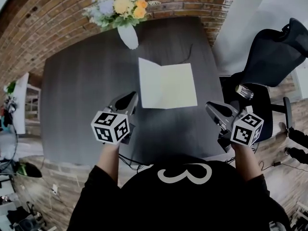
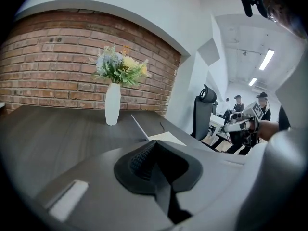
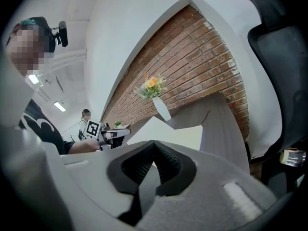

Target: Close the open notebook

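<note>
OFFICE DESK: A pale cream paper notebook [image 1: 173, 88] lies open on the far half of a dark grey wood-grain table [image 1: 82, 105]. Its right-hand page is flat and its left-hand leaf is tilted up off the surface, a slant the left gripper view catches edge-on. The person stands at the near edge with the grey left gripper [image 1: 130, 99] and the grey right gripper [image 1: 212, 109] held low on either side, both short of the notebook and touching nothing. Each gripper's own view shows its ribbed black pads pressed together with nothing between them.

By the look of it the closing has not begun and this is the approach. The next move would seem to call for one gripper to get behind the raised leaf's free edge and swing it over onto the flat page. Closed jaws could do that by pushing, so no grasp looks needed.

Room is generous on the left, where bare tabletop runs wide. On the right the notebook sits near the table's edge, with a black mesh office chair [image 1: 269, 52] just past it, so that side is tighter. Beyond the notebook's far left corner stands a white ceramic vase of yellow and blue flowers [image 1: 129, 35], close to the red brick wall [image 1: 57, 13], and what looks like a thin dark cord [image 1: 188, 52] lies near the far right corner, both worth avoiding on a long reach
</note>
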{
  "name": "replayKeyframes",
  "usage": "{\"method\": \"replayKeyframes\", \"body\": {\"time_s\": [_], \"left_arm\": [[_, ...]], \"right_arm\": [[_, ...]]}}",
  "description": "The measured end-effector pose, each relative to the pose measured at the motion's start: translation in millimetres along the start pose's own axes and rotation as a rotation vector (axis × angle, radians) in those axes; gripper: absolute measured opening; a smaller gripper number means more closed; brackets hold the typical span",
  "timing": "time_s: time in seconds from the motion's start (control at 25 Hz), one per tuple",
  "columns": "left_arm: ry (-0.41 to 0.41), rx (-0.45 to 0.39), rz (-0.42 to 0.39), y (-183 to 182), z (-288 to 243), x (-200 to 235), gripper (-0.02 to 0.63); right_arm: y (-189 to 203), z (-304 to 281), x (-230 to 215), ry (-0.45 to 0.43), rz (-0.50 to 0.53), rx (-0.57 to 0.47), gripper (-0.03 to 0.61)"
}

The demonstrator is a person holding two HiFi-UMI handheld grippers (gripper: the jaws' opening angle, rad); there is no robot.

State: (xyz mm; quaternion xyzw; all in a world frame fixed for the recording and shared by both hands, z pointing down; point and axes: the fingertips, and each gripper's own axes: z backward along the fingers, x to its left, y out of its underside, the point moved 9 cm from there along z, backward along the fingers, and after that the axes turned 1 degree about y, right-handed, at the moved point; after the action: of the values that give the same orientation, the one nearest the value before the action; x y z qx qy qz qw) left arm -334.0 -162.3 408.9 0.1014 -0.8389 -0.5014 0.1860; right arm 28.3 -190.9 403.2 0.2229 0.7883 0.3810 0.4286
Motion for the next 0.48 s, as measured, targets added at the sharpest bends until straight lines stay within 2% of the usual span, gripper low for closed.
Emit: {"method": "replayKeyframes", "body": {"time_s": [0.2, 0.48], "left_arm": [[0.003, 0.025, 0.014, 14, -16, 17, 0.018], [0.065, 0.018, 0.092, 24, -32, 23, 0.018]], "right_arm": [[13, -2, -8, 0.032, -0.024, -0.009, 0.002], [28, 1, -12, 0.060, -0.057, -0.001, 0.002]]}}
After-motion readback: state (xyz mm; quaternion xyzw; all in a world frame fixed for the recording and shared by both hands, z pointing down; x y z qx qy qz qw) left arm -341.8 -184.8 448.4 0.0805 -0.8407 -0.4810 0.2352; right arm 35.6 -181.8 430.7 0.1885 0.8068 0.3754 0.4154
